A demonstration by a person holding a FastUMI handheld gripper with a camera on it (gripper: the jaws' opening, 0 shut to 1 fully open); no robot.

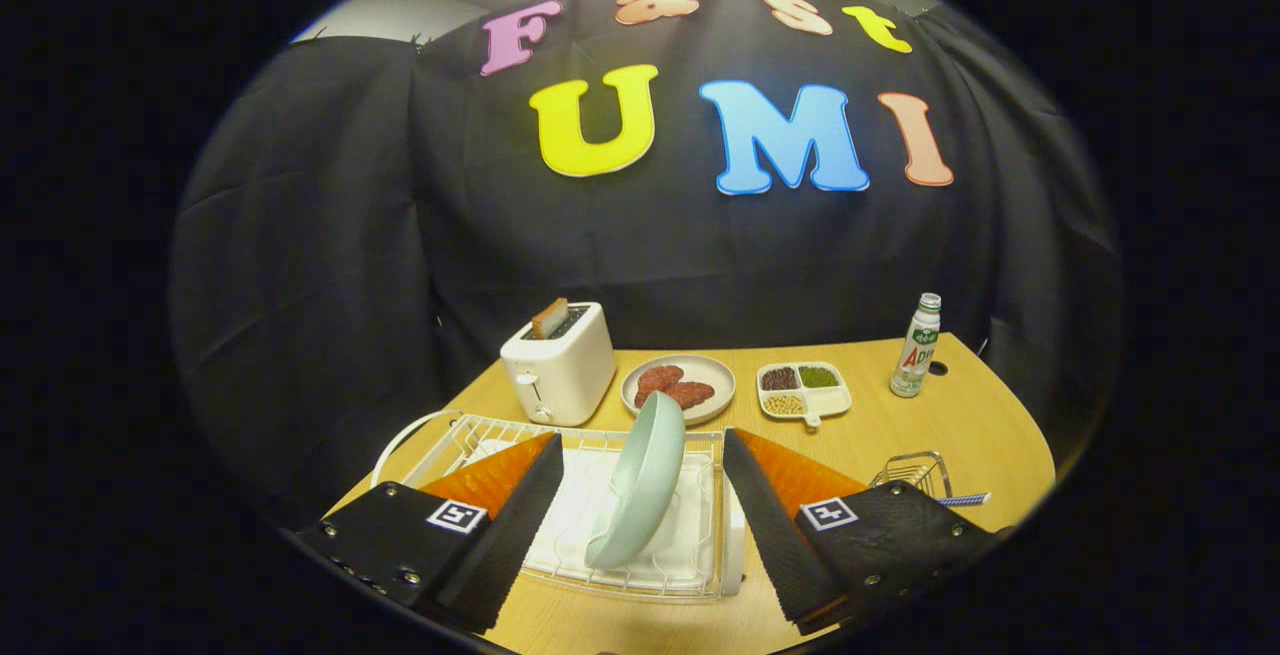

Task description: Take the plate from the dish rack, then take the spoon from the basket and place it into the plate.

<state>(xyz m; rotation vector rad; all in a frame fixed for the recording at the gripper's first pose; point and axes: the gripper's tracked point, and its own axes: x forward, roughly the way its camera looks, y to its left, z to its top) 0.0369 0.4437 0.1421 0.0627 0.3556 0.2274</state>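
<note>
We are holding the hand-held gripper [640, 520] wide open, its fingers flanking the plate [640, 483], which is standing on edge in the rack [690, 575], rim running straight ahead

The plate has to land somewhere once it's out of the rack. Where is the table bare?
Bare table lies between the divided dish, the bottle and the wire basket. It is crowded around the toaster, the food plate and the dish rack. The gripper jaws stand open around the racked plate.
</note>
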